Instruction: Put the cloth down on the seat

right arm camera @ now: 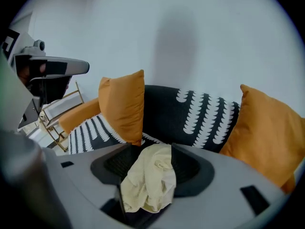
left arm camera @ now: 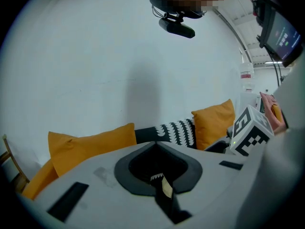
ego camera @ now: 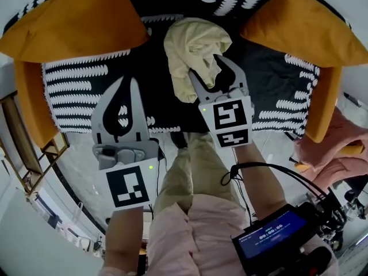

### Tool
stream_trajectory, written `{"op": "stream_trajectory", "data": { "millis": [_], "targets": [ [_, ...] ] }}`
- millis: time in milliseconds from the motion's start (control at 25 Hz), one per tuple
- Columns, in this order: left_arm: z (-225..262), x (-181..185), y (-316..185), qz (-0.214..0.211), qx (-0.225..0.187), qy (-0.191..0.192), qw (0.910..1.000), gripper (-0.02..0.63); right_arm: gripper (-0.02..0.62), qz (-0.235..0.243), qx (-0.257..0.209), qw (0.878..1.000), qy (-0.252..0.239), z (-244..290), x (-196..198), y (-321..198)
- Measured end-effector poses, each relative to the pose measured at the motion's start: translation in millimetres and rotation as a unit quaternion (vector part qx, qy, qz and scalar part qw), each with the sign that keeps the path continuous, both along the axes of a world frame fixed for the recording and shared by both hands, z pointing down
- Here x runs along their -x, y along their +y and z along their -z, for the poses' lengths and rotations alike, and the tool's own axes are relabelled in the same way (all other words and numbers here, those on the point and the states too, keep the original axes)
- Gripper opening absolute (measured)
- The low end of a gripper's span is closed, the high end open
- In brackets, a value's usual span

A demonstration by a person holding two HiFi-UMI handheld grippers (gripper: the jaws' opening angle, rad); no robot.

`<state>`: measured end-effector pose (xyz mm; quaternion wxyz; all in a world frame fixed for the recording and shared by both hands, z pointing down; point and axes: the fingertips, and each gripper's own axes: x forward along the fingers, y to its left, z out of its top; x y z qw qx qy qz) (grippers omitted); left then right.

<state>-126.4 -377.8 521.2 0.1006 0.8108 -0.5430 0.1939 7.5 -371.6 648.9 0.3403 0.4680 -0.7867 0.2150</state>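
**Cloth pinched over the seat, left gripper idle**

The right gripper (ego camera: 208, 68) has its fingers (ego camera: 231, 73) closed on the cloth (ego camera: 192, 45), gripping it by a bunched fold. In the right gripper view the fabric (right arm camera: 150, 180) fills the gap between the dark ribbed pads of the right gripper (right arm camera: 151, 148) and spills down over them. The left gripper (ego camera: 127, 84) has its fingers (ego camera: 112, 105) brought together at the tips with nothing held. In the left gripper view the left gripper (left arm camera: 155, 144) shows only a small scrap of pale tape stuck inside the dark opening.

The cloth is pale yellow, soft and heavily crumpled, gathered into a loose wad. It sits over the rear middle of the seat (ego camera: 80, 91), between the two cushions; whether its lower folds rest on the upholstery cannot be told.

The seat is covered in black fabric printed with rows of white scalloped marks, with orange padded sides. One plump orange cushion (ego camera: 75, 22) leans at the left of the backrest and another orange cushion (ego camera: 299, 25) at the right; both are smooth, squarish and puffed.
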Motion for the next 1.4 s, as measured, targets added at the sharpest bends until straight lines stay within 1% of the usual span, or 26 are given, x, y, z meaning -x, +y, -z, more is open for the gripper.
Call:
{"op": "stream_trajectory", "data": {
  "millis": [120, 240, 400, 480, 600, 760, 880, 1000, 1160, 1280, 1400],
  "targets": [
    [19.4, -2.0, 6.9, 0.001, -0.012, -0.001, 0.9999, 0.011, 0.261, 0.004, -0.019, 1.000, -0.003, 24.1, 0.8, 1.0],
    [42.6, 0.7, 12.4, 0.007, -0.028, -0.001, 0.9996, 0.011, 0.255, 0.004, -0.049, 0.999, -0.011, 56.5, 3.5, -1.1],
    [78.2, 12.0, 30.4, 0.026, -0.042, 0.010, 0.9987, 0.011, 0.224, 0.004, -0.094, 0.995, -0.042, 114.9, 17.3, 9.5],
    [101.8, 17.2, 41.2, 0.034, -0.055, 0.015, 0.9978, 0.011, 0.192, 0.010, -0.123, 0.990, -0.061, 150.1, 27.1, 19.4],
    [147.8, 25.3, 57.1, 0.047, -0.090, 0.023, 0.9946, 0.011, 0.143, 0.024, -0.181, 0.981, -0.073, 206.6, 40.0, 35.6],
    [198.3, 33.7, 78.3, 0.056, -0.129, 0.031, 0.9895, 0.011, 0.055, 0.025, -0.239, 0.968, -0.080, 267.0, 49.2, 57.7],
    [236.9, 38.4, 100.9, 0.061, -0.164, 0.038, 0.9838, 0.011, 0.006, 0.019, -0.276, 0.957, -0.091, 311.0, 52.4, 78.3],
    [270.7, 41.0, 120.7, 0.062, -0.200, 0.042, 0.9769, 0.011, 0.002, 0.013, -0.298, 0.948, -0.106, 345.7, 53.9, 94.3],
    [304.6, 42.1, 143.6, 0.064, -0.240, 0.043, 0.9678, 0.011, 0.000, 0.030, -0.334, 0.937, -0.102, 380.9, 60.7, 113.0],
    [322.5, 40.7, 160.7, 0.061, -0.257, 0.044, 0.9635, 0.011, 0.000, 0.033, -0.342, 0.934, -0.102, 399.2, 65.5, 131.8],
    [337.1, 42.3, 179.3, 0.060, -0.268, 0.049, 0.9603, 0.011, 0.000, 0.045, -0.366, 0.924, -0.102, 417.2, 73.4, 149.9]
  ]
}}
